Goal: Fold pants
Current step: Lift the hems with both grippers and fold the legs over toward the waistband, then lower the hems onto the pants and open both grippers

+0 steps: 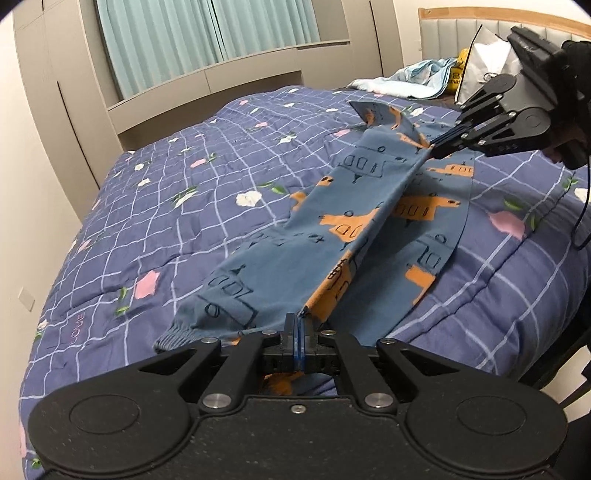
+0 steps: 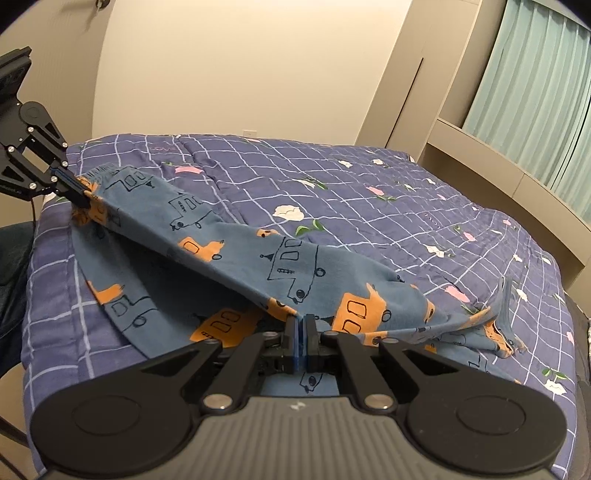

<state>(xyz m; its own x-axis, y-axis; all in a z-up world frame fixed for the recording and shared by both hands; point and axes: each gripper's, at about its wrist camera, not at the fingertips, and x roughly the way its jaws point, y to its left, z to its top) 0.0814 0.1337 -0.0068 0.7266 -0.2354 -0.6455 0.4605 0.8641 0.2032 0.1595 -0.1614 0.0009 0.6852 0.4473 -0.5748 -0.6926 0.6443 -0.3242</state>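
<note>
Blue pants (image 1: pixel 351 206) printed with orange and outlined trucks lie lengthwise on the quilted bed (image 1: pixel 177 221). Their upper edge is lifted and pulled taut like a ridge between both grippers, above a lower layer that rests flat. My left gripper (image 1: pixel 300 321) is shut on that edge near the ribbed cuff end. At the waist end, my right gripper (image 1: pixel 432 149) is shut on the same edge. In the right wrist view the pants (image 2: pixel 229 236) run from the right gripper (image 2: pixel 300 319) up to the left gripper (image 2: pixel 83 199). The waist fabric bunches at the right.
The blue checked quilt (image 2: pixel 369 206) with flower prints covers the whole bed. A light blue blanket (image 1: pixel 417 79) and a white bag (image 1: pixel 487 62) lie by the padded headboard. Grey cabinets and green curtains (image 1: pixel 207 33) line the far side. A black cable (image 1: pixel 583 206) hangs below the right hand.
</note>
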